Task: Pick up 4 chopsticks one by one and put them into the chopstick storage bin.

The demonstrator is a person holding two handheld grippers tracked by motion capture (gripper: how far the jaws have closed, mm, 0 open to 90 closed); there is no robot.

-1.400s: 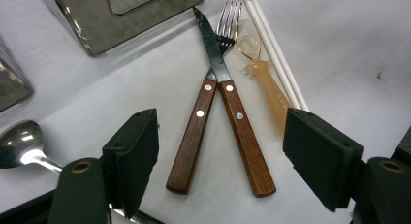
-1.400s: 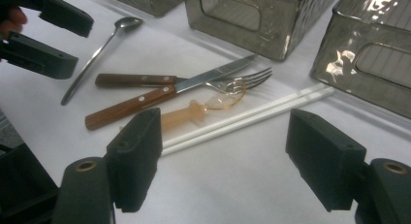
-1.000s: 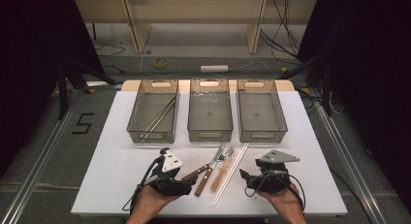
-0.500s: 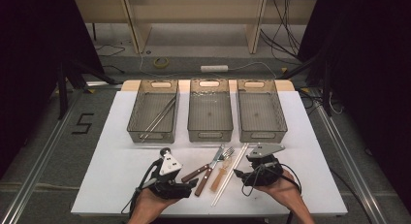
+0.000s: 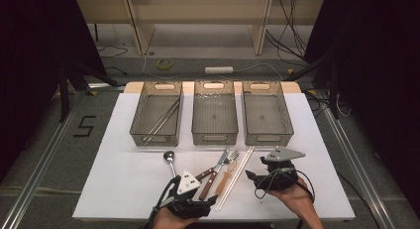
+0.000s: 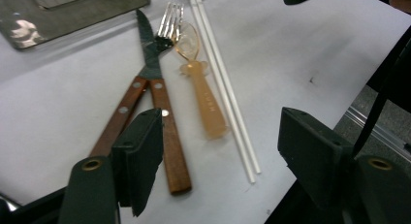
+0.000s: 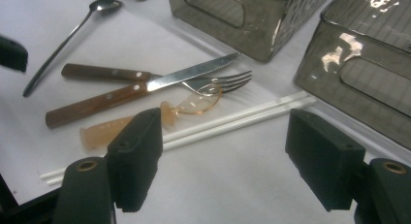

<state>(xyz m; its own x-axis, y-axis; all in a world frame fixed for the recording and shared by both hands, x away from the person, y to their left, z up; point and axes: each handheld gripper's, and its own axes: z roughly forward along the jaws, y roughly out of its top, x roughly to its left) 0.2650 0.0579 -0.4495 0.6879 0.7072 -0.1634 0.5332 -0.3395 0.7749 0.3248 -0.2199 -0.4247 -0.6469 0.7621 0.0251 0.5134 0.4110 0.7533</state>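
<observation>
Since the earlier frame my left gripper (image 5: 210, 201) has shifted toward the cutlery pile.
Its jaws, just closing, stand apart, empty, above the knife (image 6: 160, 122); right gripper (image 5: 251, 177) gapes empty just right of the knife.

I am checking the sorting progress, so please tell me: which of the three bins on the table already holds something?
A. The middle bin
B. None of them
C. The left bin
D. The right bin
C: in the high view, long thin metal utensils lie slanted inside the left bin, while the middle bin and right bin show bare floors.
</observation>
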